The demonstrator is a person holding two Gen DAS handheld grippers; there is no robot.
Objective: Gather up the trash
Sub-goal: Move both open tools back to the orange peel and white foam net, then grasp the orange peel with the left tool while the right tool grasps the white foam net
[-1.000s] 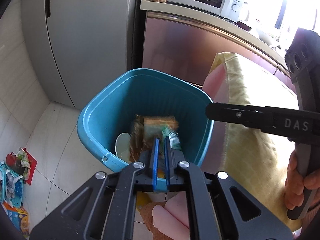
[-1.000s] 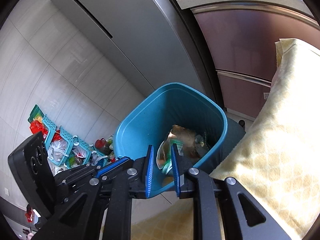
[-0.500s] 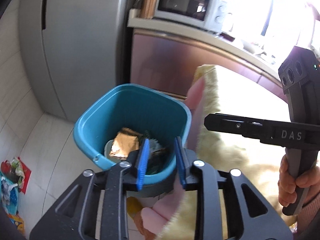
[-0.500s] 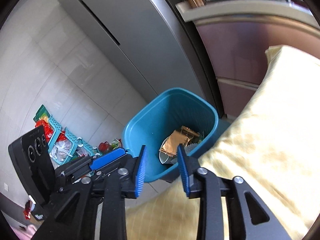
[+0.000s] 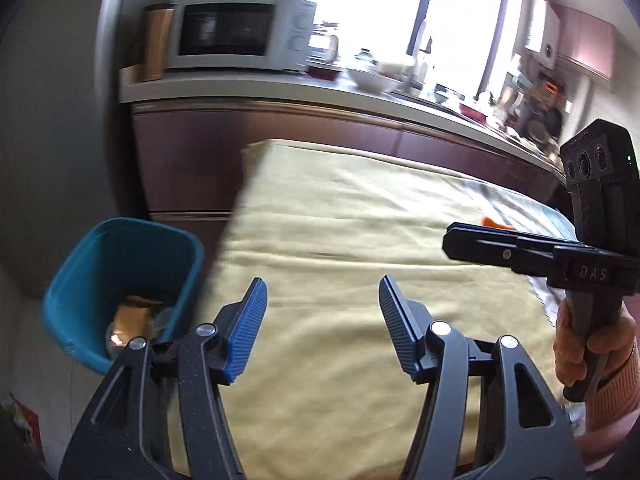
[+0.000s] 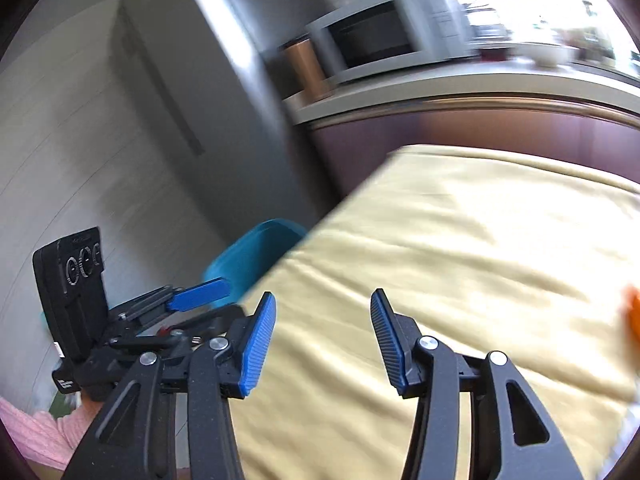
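Looking at the scene: we take the blue bin as our landmark for every place below.
Left hand-held gripper: we see its jaws spread, they have just been opening, and nothing is between the blue pads; it hangs over the yellow cloth, to the right of the bin.
Right hand-held gripper: we see its jaws spread too, also just opening, with only cloth behind the gap; it is further right of the bin than the left one.
Right hand: it grips the black handle of the right hand-held gripper, with a pink sleeve at the wrist.
Bin: it stands on the floor, just beside the left edge of the bench, and in the right wrist view only a part of its rim shows behind the bench corner.
Trash: a brown-gold wrapper and some pale pieces lie inside the bin, at the bottom.
Bench: it is covered with a yellow cloth and lies to the right of the bin.
Orange thing: it lies on the cloth, well apart from the bin, at the far right; we cannot tell what it is because of blur.
Microwave: it stands on the kitchen worktop above and behind the bin, with a copper canister just beside it.
Fridge: grey, it is behind the bin.
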